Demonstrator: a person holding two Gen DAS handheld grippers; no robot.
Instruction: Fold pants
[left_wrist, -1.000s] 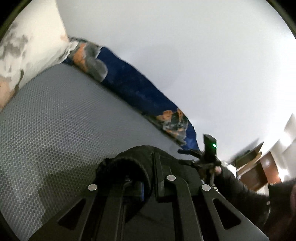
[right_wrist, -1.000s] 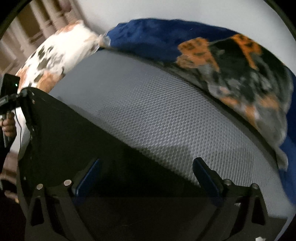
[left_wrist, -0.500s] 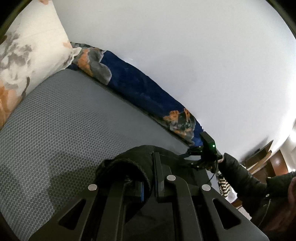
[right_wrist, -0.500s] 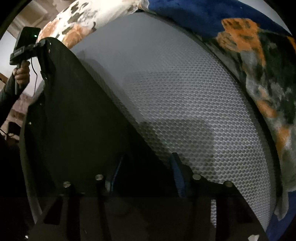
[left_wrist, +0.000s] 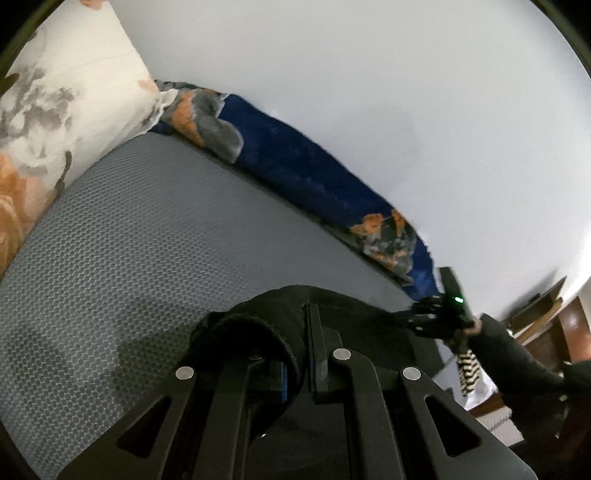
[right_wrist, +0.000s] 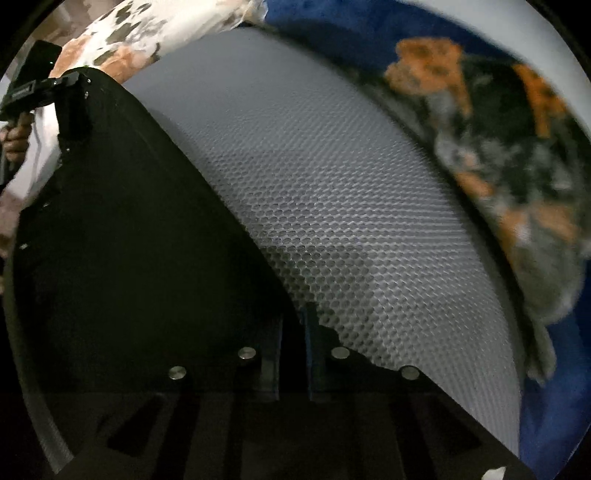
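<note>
Black pants (left_wrist: 258, 317) lie on the grey mesh mattress (left_wrist: 147, 229). My left gripper (left_wrist: 301, 343) is shut on a thick rolled edge of them, bunched around its fingers. In the right wrist view the pants (right_wrist: 129, 240) spread as a wide dark sheet over the left half, with their edge running diagonally. My right gripper (right_wrist: 293, 332) is at that edge, its jaws closing until the pads nearly meet, with the black cloth between them. The left wrist view shows the right gripper (left_wrist: 443, 314) at the pants' far end. The right wrist view shows the left gripper (right_wrist: 70, 96) at the upper left corner.
A blue blanket with orange and grey print (left_wrist: 295, 166) runs along the mattress's far side against a white wall (left_wrist: 406, 92). A floral pillow (left_wrist: 74, 92) sits at the head end. Brown furniture (left_wrist: 546, 314) stands past the bed's corner.
My right gripper's jaws went from wide apart to nearly together on the pants' edge, and it tipped and rolled. The left gripper kept its hold, with its view tilting slightly.
</note>
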